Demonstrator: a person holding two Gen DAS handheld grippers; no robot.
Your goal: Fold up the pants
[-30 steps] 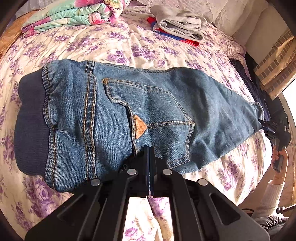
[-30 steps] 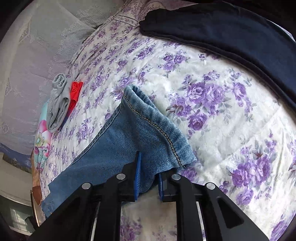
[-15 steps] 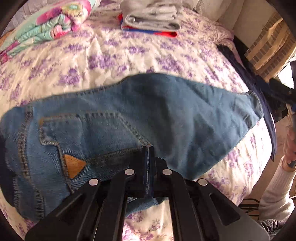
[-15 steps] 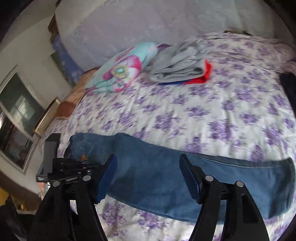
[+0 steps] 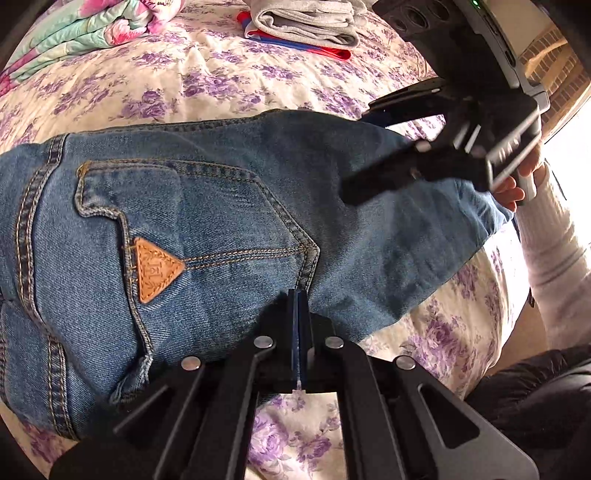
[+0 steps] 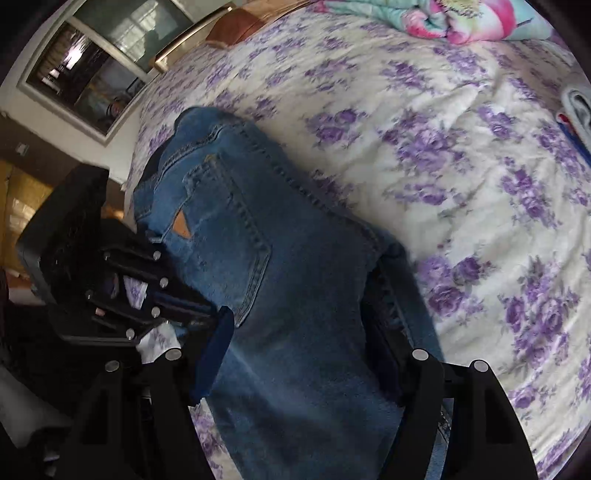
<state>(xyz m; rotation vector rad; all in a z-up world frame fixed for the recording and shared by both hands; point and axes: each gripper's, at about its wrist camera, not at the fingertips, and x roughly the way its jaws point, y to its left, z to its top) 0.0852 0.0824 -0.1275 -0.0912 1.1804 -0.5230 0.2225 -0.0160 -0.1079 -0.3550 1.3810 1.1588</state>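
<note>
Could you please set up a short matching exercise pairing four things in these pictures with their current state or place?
Things:
1. left hand-held gripper
2. right hand-held gripper
3. tan triangular leather patch
4. folded grey garment

States or places:
A. open, above the blue denim jeans
B. sewn at the back pocket
C. shut on the jeans' edge
D. atop red and blue clothes

Pairs: 1-C, 2-A, 3-B, 4-D

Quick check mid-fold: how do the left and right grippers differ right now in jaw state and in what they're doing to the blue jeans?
The left gripper has its jaws pressed together, pinching the near edge of the blue denim jeans; the right gripper has its jaws spread wide and grips nothing. The left sits by the back pocket; the right straddles the leg section further along. Both are black two-finger grippers over the same jeans on the floral bedspread.
</note>
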